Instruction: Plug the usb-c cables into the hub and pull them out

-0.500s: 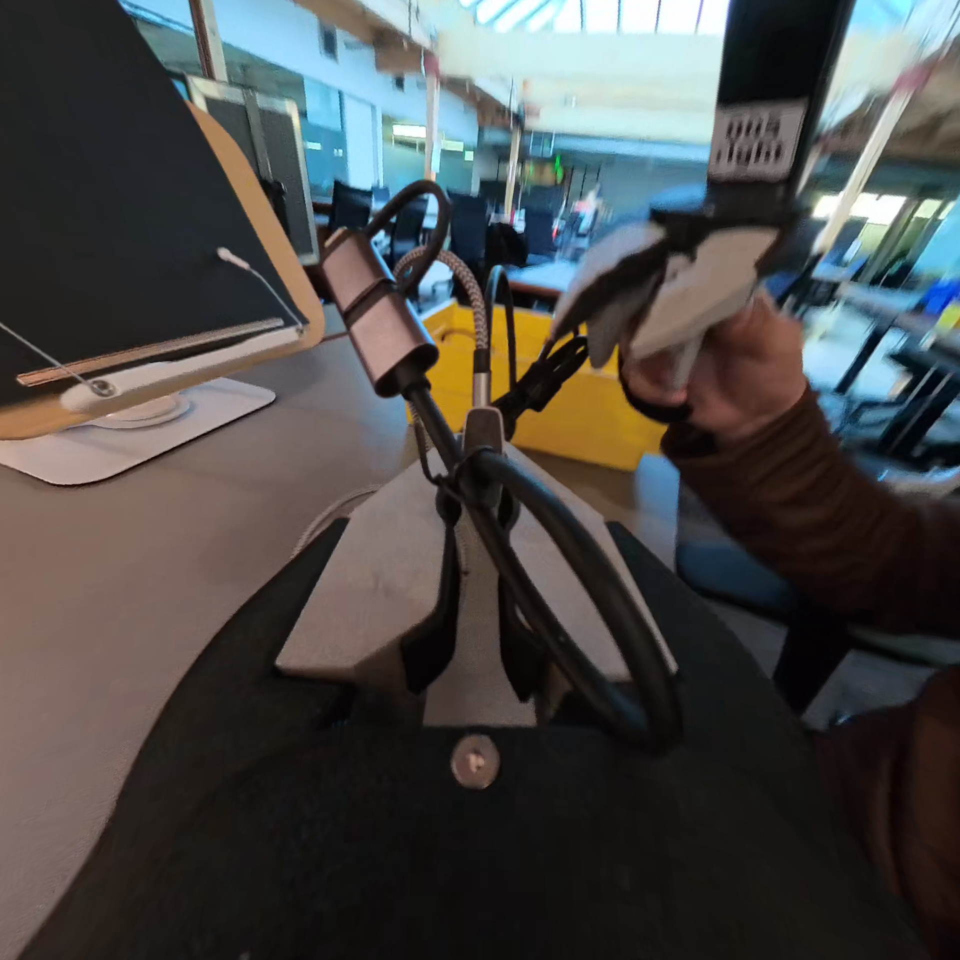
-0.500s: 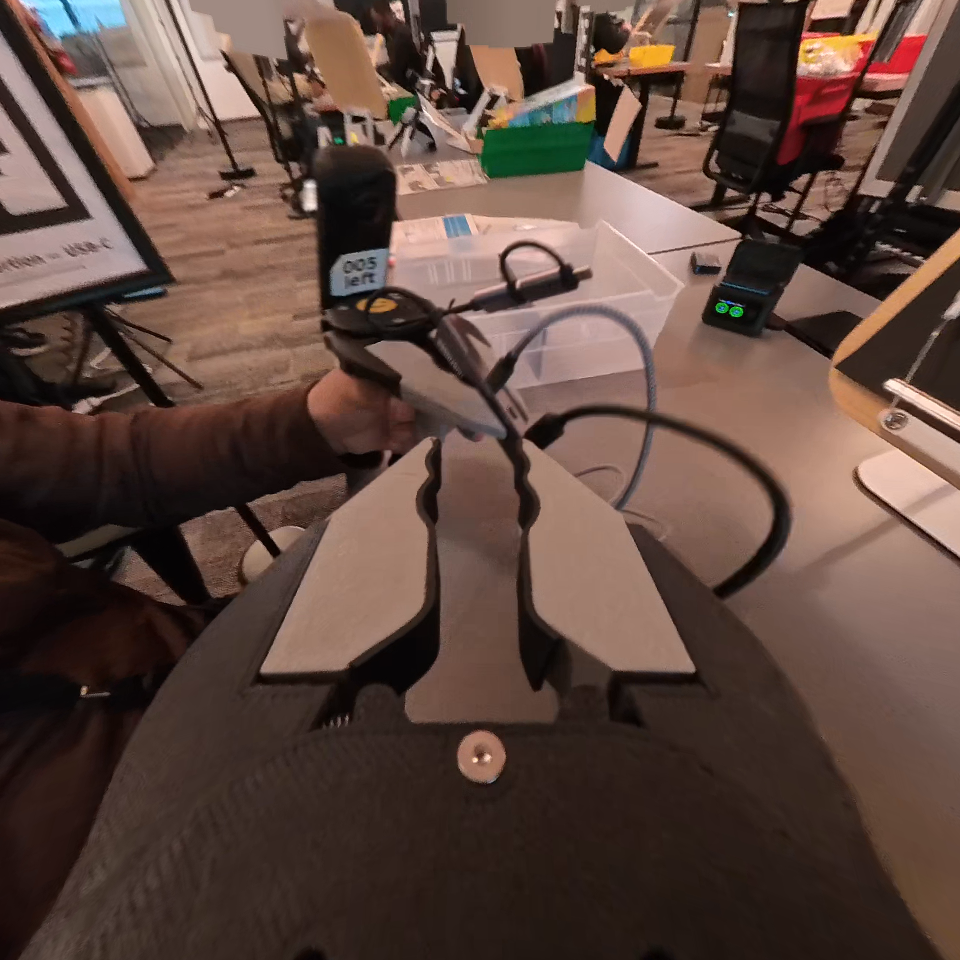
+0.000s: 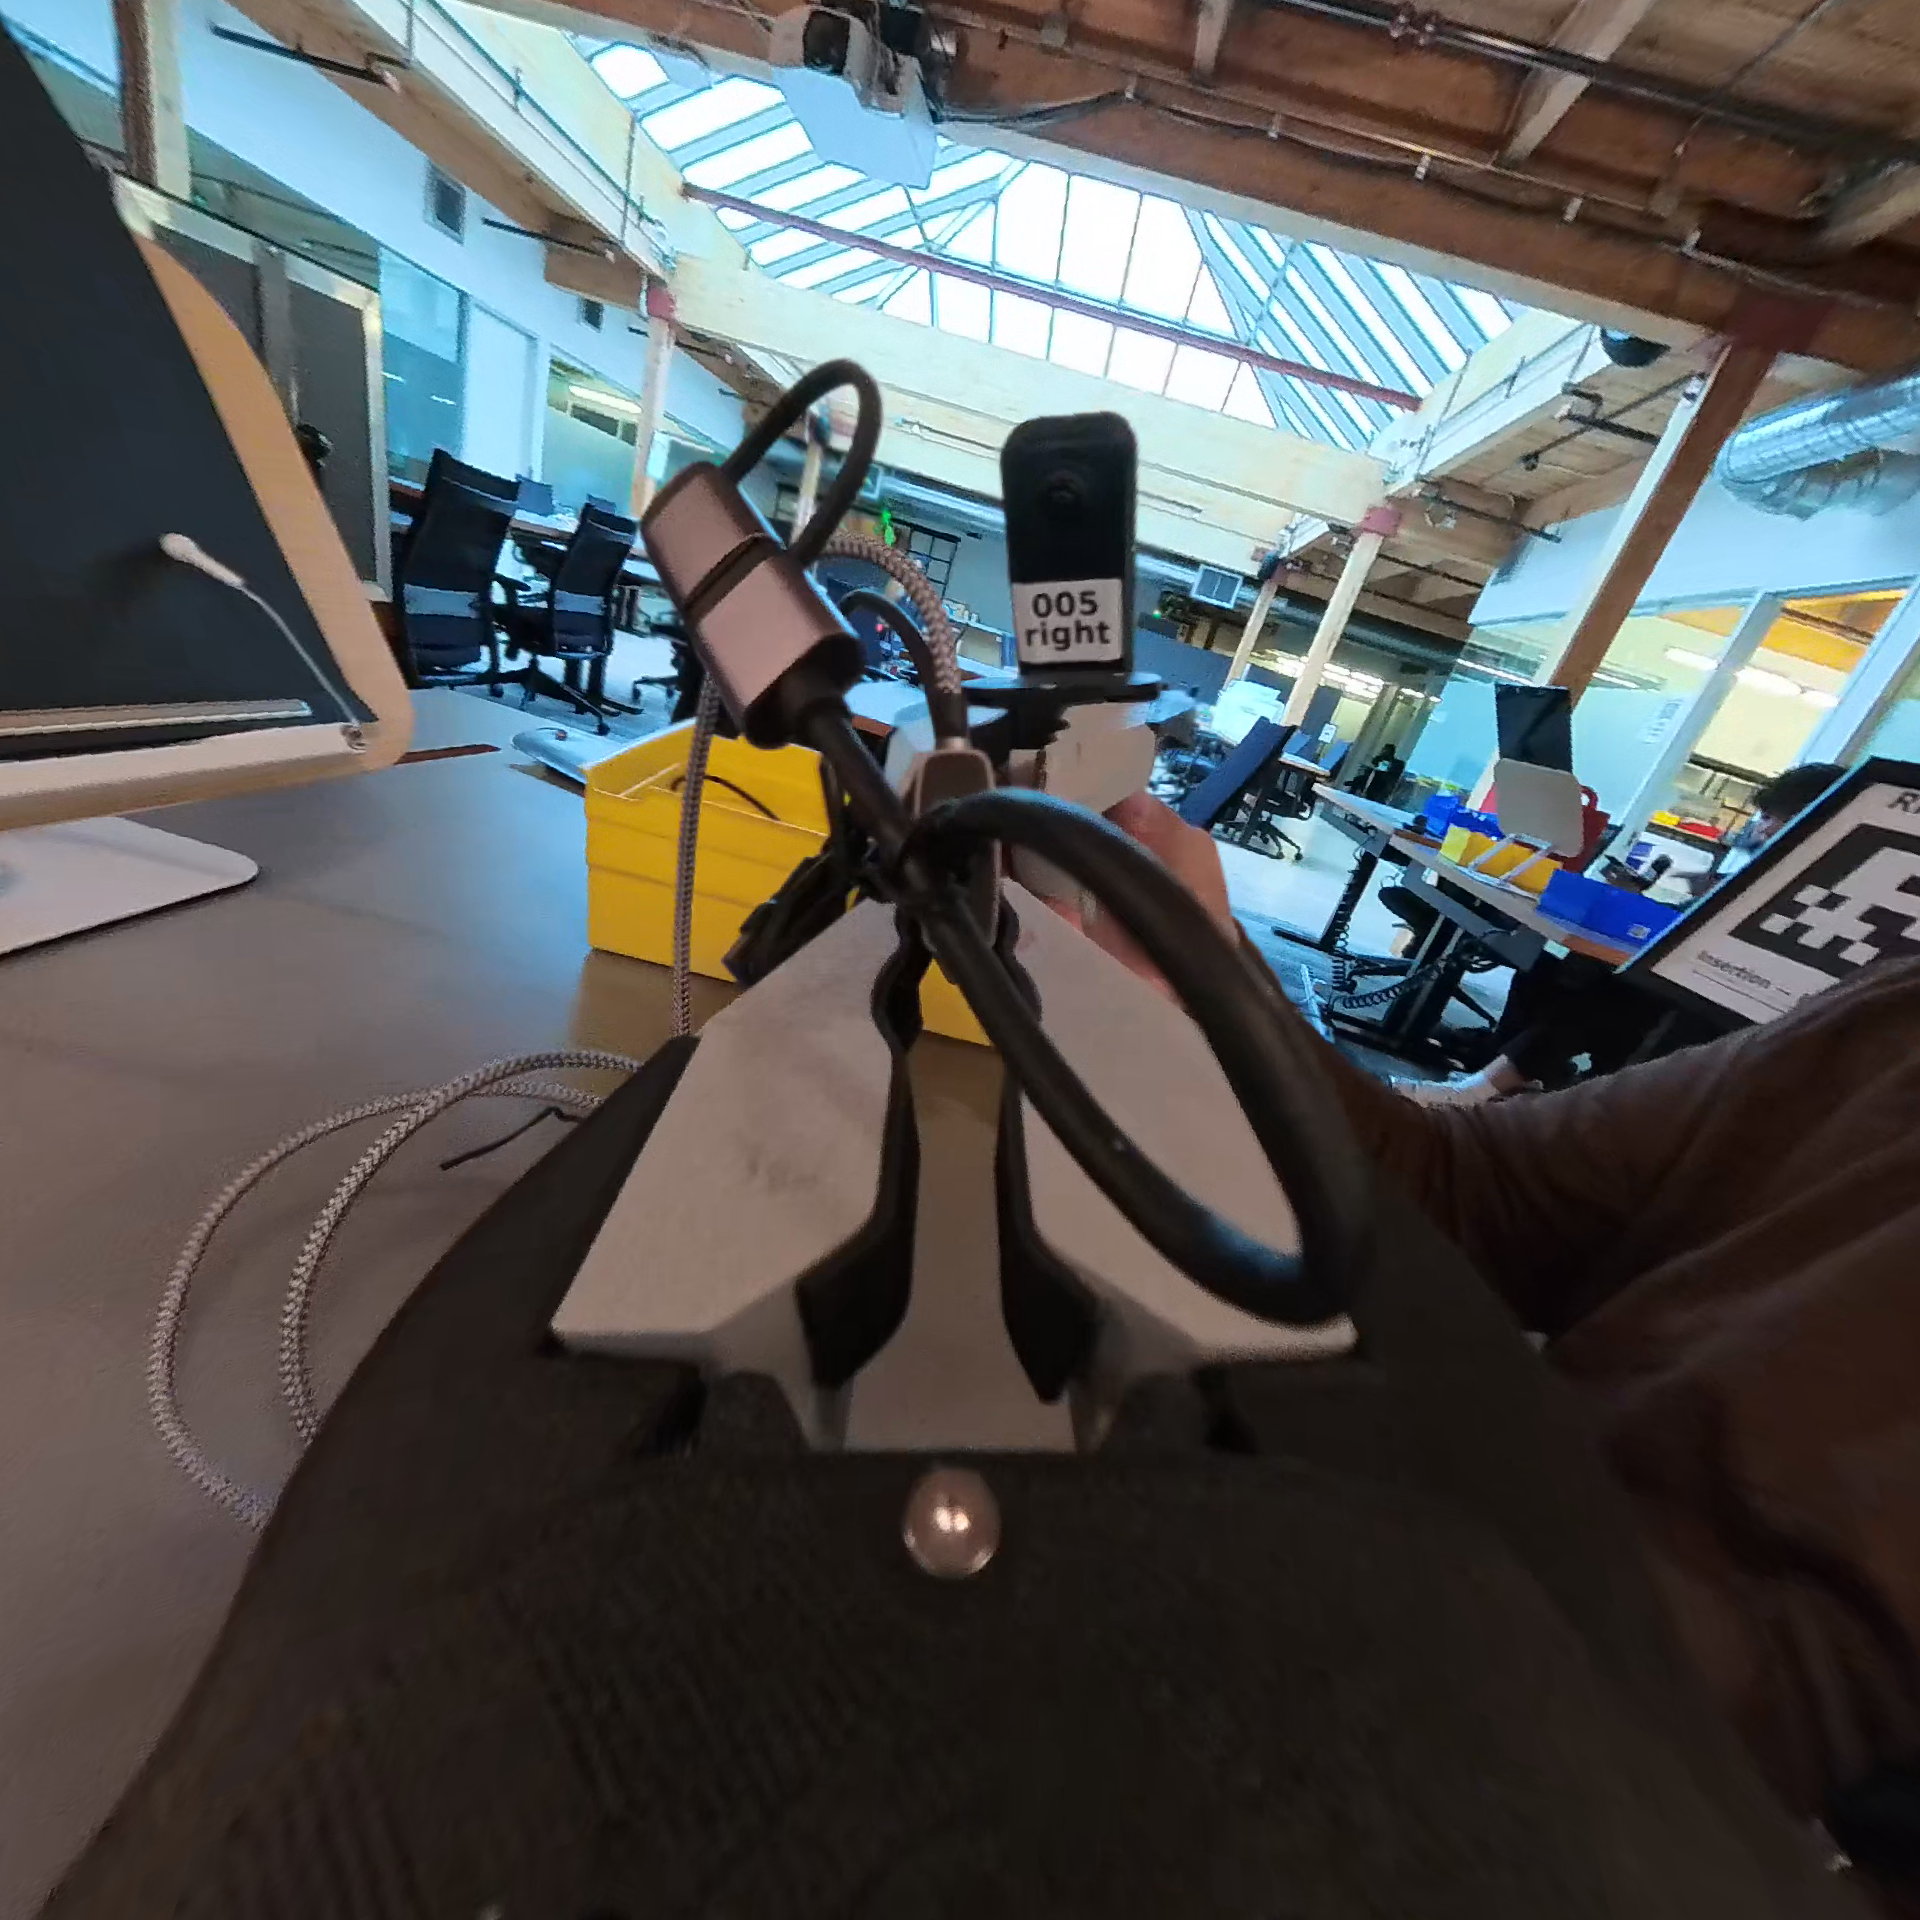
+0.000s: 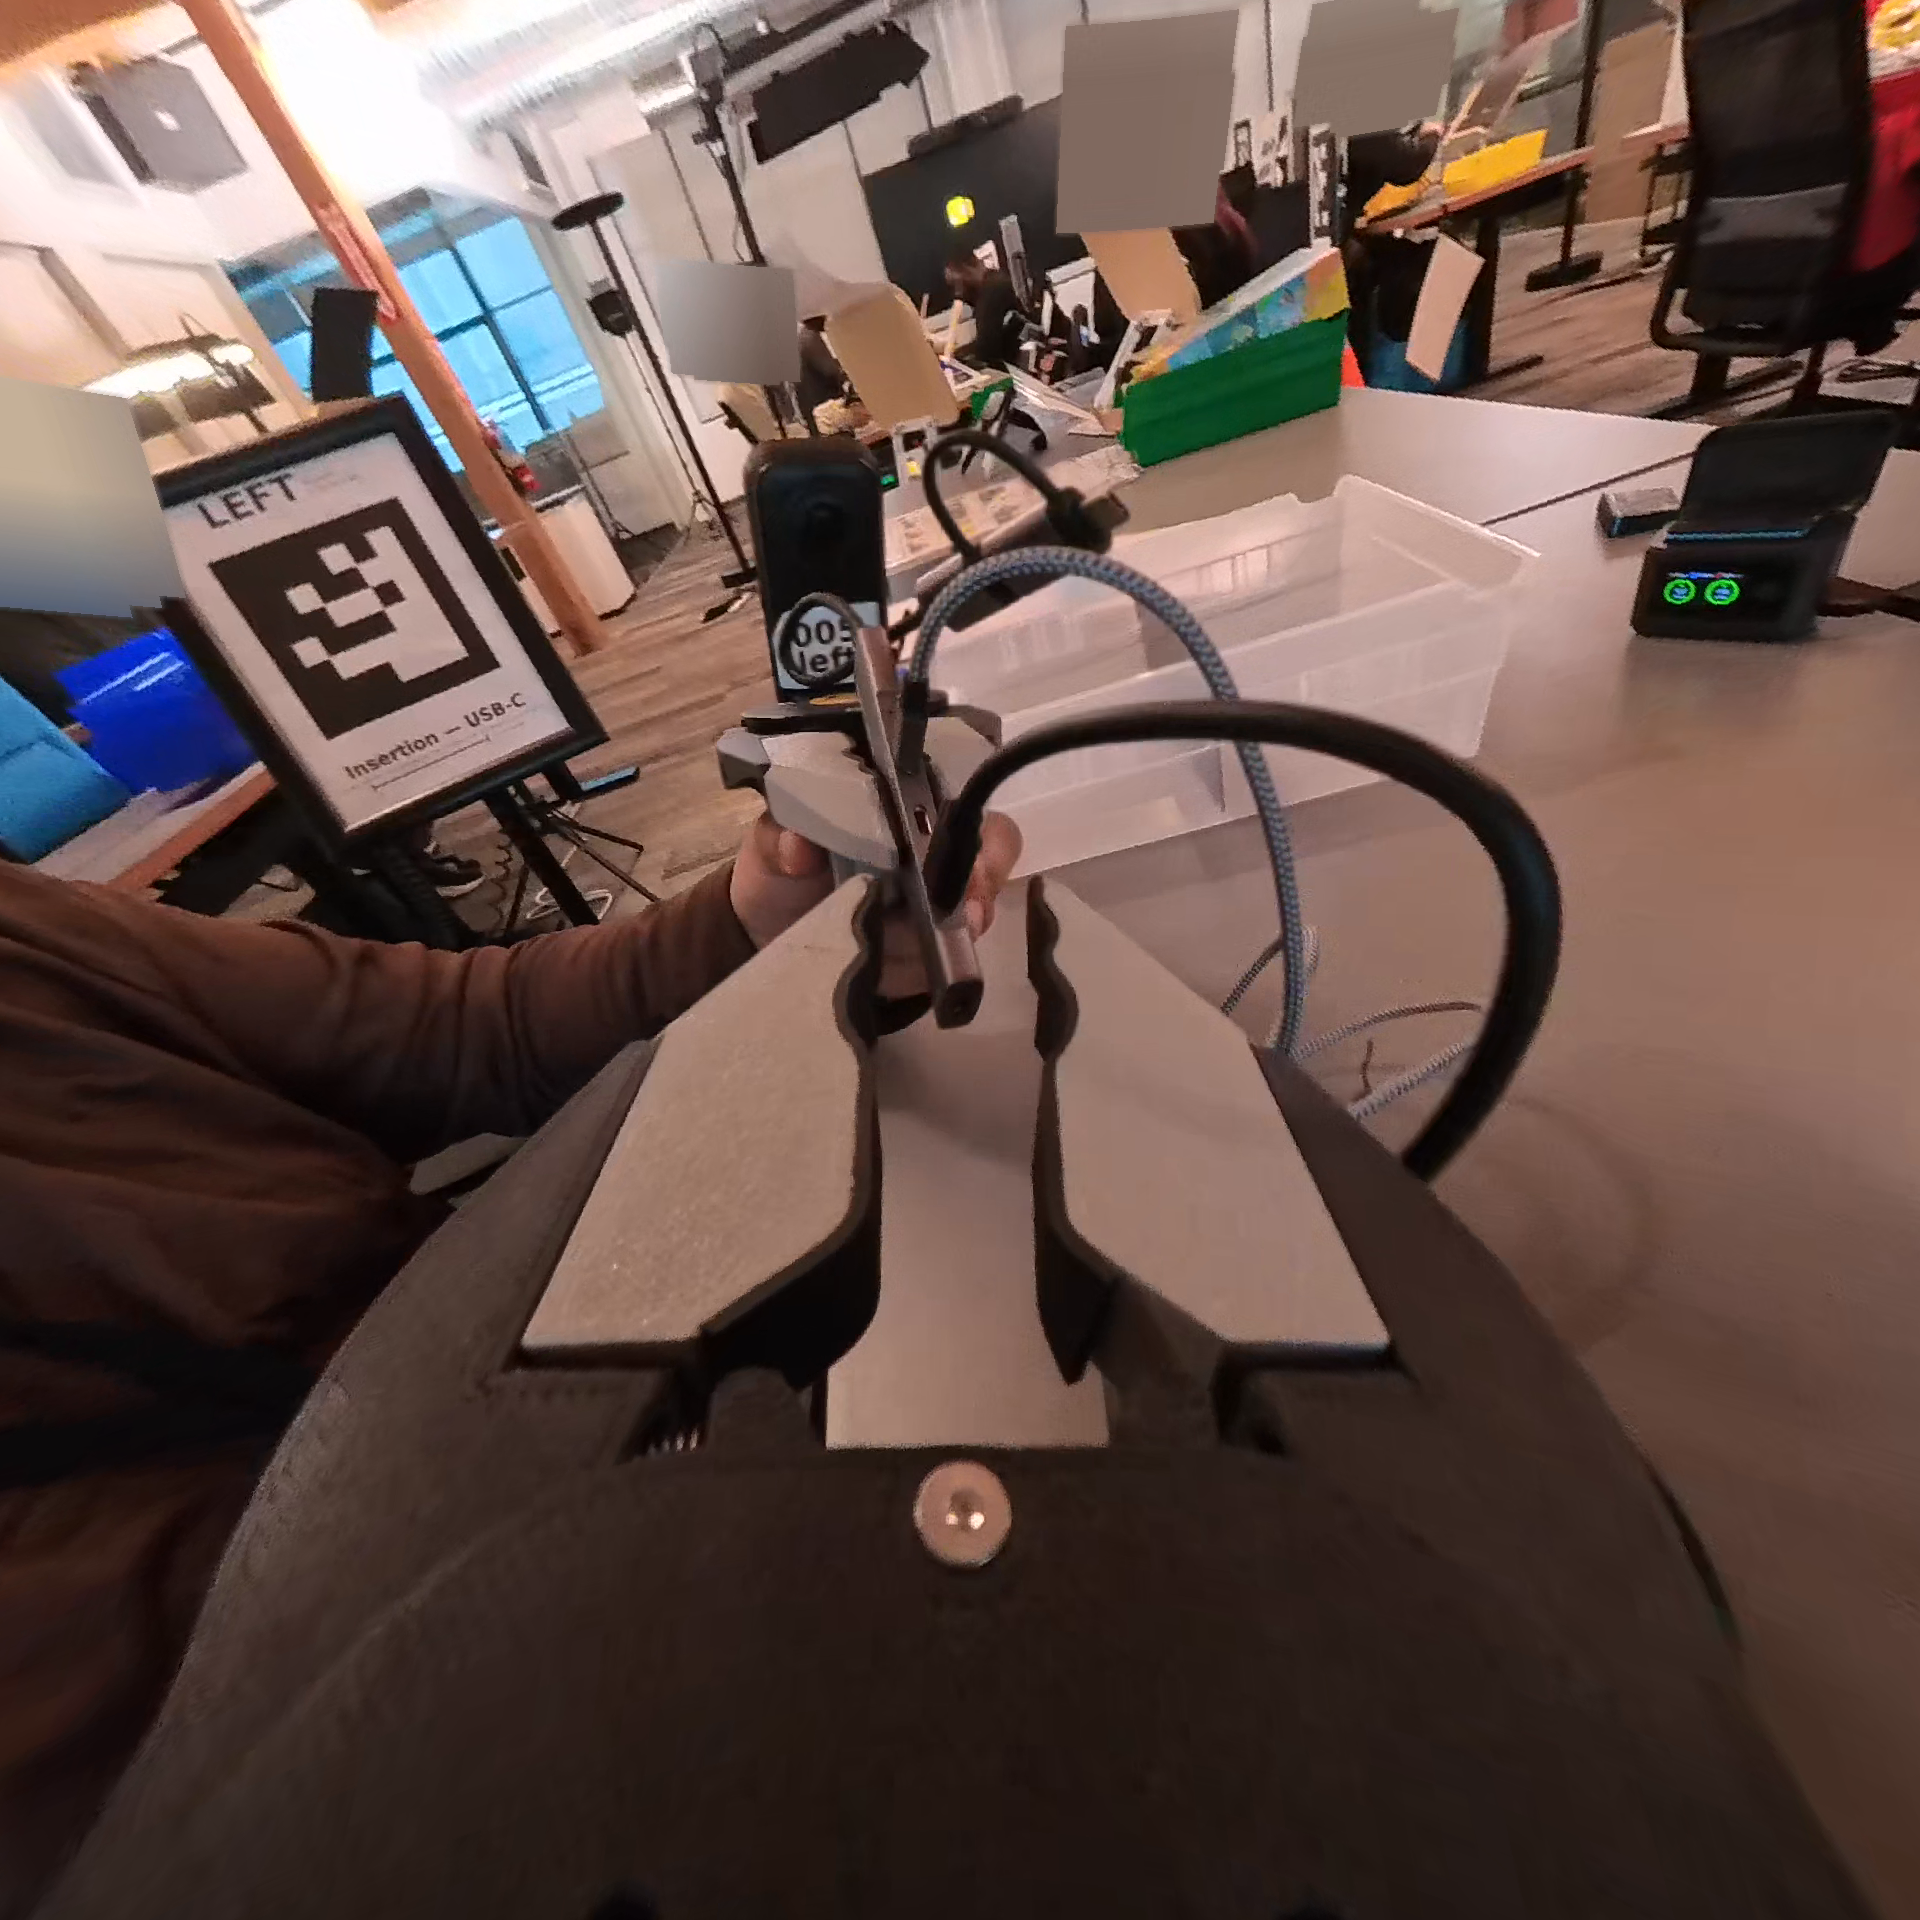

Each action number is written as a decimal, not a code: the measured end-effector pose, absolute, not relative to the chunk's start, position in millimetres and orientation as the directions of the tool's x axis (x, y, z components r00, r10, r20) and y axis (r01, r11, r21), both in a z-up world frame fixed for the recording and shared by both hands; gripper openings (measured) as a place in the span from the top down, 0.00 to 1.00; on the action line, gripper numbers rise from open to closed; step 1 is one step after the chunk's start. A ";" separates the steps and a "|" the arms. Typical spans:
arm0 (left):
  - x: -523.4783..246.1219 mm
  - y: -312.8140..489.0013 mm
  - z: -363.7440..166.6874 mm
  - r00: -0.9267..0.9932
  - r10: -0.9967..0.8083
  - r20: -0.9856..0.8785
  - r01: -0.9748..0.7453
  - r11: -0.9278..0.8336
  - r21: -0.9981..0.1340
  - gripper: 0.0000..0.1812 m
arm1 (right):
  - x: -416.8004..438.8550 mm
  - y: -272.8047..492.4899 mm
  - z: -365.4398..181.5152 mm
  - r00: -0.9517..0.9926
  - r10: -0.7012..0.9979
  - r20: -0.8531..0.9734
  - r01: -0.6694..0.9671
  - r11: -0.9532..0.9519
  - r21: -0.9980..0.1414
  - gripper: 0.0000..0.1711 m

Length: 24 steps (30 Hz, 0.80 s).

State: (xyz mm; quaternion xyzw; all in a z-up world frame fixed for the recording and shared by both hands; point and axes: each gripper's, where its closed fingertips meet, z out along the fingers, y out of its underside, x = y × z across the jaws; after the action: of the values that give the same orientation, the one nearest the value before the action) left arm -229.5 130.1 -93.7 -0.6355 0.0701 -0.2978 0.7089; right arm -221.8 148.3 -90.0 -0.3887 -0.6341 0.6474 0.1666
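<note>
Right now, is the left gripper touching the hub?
Touching. The left wrist view shows the left gripper closed on the hub, its fingers pinching it from both sides.

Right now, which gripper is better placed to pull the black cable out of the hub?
Right. The right gripper has open fingers beside the plug of the black cable, free to grasp; the left gripper is shut on the hub, steadying it.
</note>
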 end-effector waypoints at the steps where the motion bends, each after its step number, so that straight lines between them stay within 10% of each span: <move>1: -226.5 130.5 -93.6 0.807 -0.519 0.281 0.335 0.012 -0.942 0.96 | -220.6 145.9 -89.7 -0.656 0.698 -0.286 0.273 -0.134 -0.953 0.87; 24: -253.4 161.1 -154.0 0.862 -0.359 0.357 0.347 -0.095 -0.933 0.98 | -251.0 154.7 -145.2 -0.278 0.883 0.378 0.394 0.463 -0.794 1.00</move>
State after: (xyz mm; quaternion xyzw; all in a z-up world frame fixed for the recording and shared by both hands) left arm -253.4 161.1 -154.0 -0.6917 0.0044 -0.2623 0.6728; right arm -251.0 154.7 -145.2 -0.4289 -0.7446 0.2906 0.4210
